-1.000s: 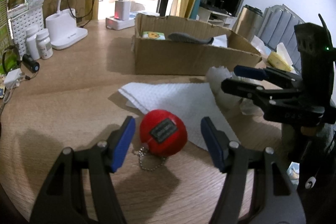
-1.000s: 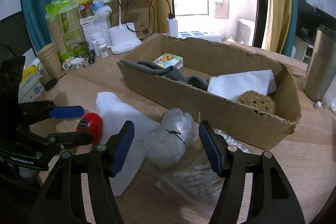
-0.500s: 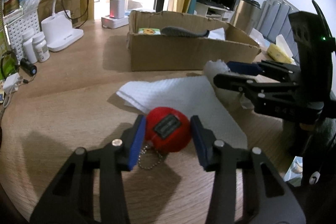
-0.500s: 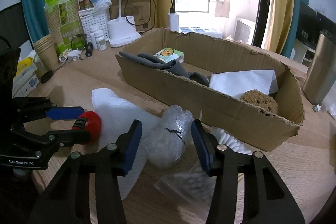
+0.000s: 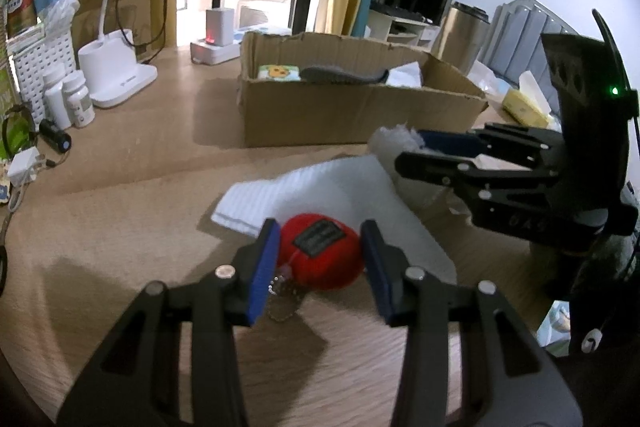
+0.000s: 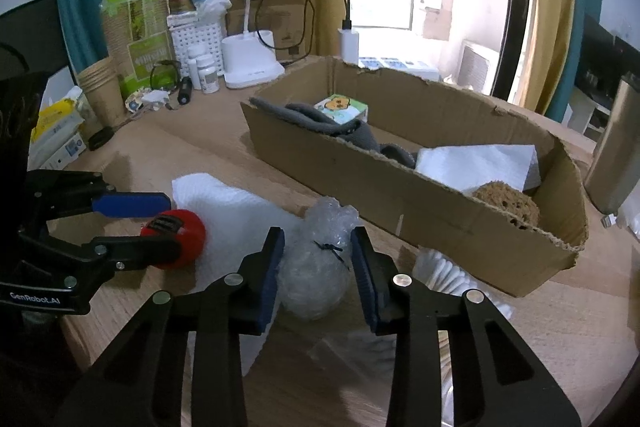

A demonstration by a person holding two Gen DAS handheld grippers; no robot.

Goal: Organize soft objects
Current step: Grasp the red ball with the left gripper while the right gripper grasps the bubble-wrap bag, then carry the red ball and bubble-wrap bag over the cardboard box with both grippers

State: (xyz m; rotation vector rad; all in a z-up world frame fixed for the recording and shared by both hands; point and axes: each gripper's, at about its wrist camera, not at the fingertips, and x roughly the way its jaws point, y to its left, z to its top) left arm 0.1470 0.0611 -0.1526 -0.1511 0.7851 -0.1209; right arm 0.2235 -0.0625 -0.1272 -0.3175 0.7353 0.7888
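Our left gripper (image 5: pixel 320 259) clamps the red plush ball (image 5: pixel 320 255) on the foam sheet (image 6: pixel 228 203); our right gripper (image 6: pixel 318 267) pinches the bubble-wrap bundle (image 6: pixel 316 267). Bare table (image 5: pixel 120 187) lies leftward. Just beyond, the cardboard box (image 6: pixel 400 195) holds a grey cloth (image 6: pixel 320 123), tissue pack (image 6: pixel 340 109), napkin (image 6: pixel 480 163) and sponge (image 6: pixel 506 203).

Black claw (image 5: pixel 320 267) frames, blue pads (image 5: pixel 262 269), silver screws.

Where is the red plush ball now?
The red ball sits between the left gripper's fingers, low in the left wrist view, at the white sheet's near edge.
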